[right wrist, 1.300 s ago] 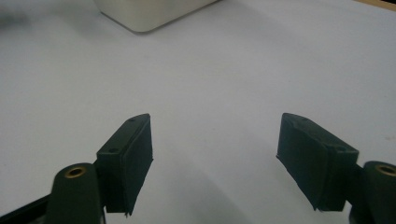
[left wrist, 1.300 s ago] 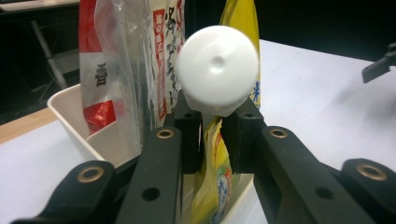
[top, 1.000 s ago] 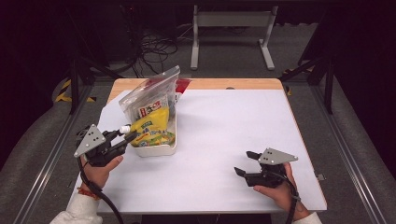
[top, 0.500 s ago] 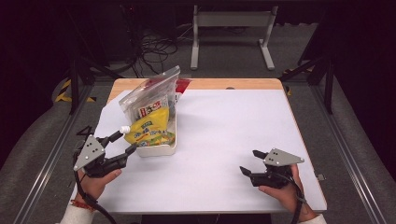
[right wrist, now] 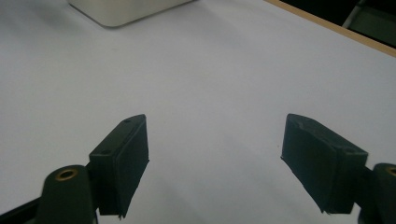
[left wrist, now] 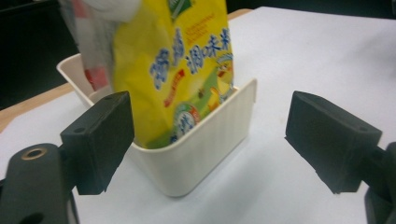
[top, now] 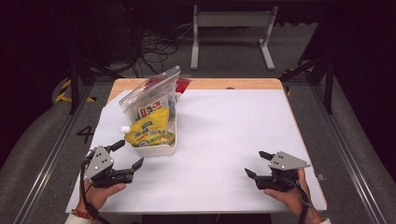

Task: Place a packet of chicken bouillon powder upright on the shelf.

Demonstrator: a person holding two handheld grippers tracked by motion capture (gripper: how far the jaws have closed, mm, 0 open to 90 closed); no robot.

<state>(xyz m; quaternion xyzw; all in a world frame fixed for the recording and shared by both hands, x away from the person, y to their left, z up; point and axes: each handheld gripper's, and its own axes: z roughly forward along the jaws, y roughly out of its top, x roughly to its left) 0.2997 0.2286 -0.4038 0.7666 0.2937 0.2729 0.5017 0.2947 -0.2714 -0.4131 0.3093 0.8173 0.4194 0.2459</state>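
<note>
A cream bin (top: 161,148) stands at the table's left. It holds a yellow spouted pouch (top: 150,127) and, behind it, a clear zip bag (top: 148,98) of red-labelled packets. My left gripper (top: 129,154) is open just short of the bin's near left corner. Its jaws have just been opening and nothing is held between them. In the left gripper view the bin (left wrist: 201,154) and the yellow pouch (left wrist: 187,65) stand close ahead of that gripper (left wrist: 215,140). My right gripper (top: 257,164) rests open at the near right, over bare white table (right wrist: 215,163).
A white sheet (top: 233,130) covers the wooden table, whose bare far edge (top: 224,84) shows. A corner of the bin (right wrist: 121,9) lies far ahead in the right gripper view. Metal rails and cables run along the dark floor around the table.
The left gripper has drawn back from the pouch's cap toward the near edge and its jaws have spread. The pouch stays in the bin. The right hand has barely shifted.
</note>
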